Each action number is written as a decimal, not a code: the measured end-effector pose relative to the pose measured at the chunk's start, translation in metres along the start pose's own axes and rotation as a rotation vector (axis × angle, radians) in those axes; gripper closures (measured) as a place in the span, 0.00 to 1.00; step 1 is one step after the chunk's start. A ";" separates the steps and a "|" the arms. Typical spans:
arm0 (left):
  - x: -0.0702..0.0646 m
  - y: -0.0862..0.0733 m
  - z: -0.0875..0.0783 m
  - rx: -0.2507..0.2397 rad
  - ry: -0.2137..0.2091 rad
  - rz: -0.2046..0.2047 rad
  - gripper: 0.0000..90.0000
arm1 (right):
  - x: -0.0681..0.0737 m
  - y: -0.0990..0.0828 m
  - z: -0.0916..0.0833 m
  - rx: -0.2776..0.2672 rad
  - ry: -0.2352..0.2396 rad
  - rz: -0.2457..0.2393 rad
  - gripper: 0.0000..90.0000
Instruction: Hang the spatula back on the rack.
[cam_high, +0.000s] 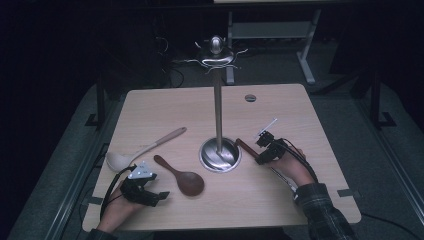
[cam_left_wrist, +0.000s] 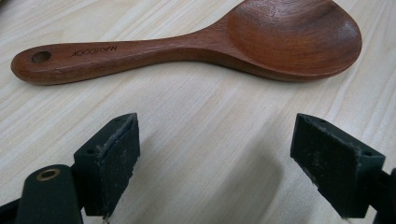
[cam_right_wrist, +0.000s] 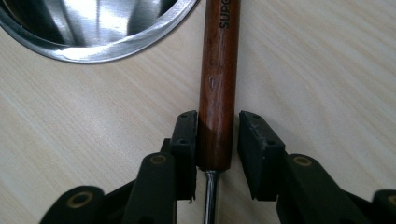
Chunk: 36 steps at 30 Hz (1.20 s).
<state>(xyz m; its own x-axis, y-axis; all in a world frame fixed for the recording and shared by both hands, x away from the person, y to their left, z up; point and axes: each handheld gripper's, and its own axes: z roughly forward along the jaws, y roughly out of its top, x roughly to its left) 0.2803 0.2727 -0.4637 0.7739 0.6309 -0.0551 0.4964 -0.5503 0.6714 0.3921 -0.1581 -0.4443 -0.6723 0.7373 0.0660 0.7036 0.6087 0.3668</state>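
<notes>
Right tongs (cam_right_wrist: 217, 154) | we find them straddling the wooden utensil handle (cam_right_wrist: 218, 88), left pad touching, right pad apart | handle lies on tabletop (cam_right_wrist: 327, 70) at 4 o'clock of steel stand base (cam_right_wrist: 93, 42) | advise centring, then closing squarely | left tongs (cam_left_wrist: 215, 163) apart, idle by dark wooden spoon (cam_left_wrist: 196, 42).

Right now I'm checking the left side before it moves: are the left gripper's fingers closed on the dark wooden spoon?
No, the left gripper has its fingers spread wide over bare table, with the dark wooden spoon lying apart beyond them.
</notes>
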 end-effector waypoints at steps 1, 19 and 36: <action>0.000 0.000 0.000 -0.001 0.000 0.000 0.17 | 0.000 0.000 0.000 0.001 0.000 -0.001 0.79; 0.000 0.000 0.000 -0.003 0.002 -0.003 0.17 | -0.007 -0.002 -0.016 -0.100 0.043 0.056 0.81; 0.001 0.000 0.000 -0.003 0.004 -0.003 0.17 | -0.004 -0.003 -0.065 -0.366 0.033 0.049 0.81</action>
<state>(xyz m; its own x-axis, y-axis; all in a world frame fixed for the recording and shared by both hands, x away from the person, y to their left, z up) 0.2804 0.2735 -0.4637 0.7709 0.6346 -0.0545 0.4974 -0.5465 0.6737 0.3776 -0.1820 -0.3855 -0.6509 0.7497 0.1192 0.6104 0.4234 0.6695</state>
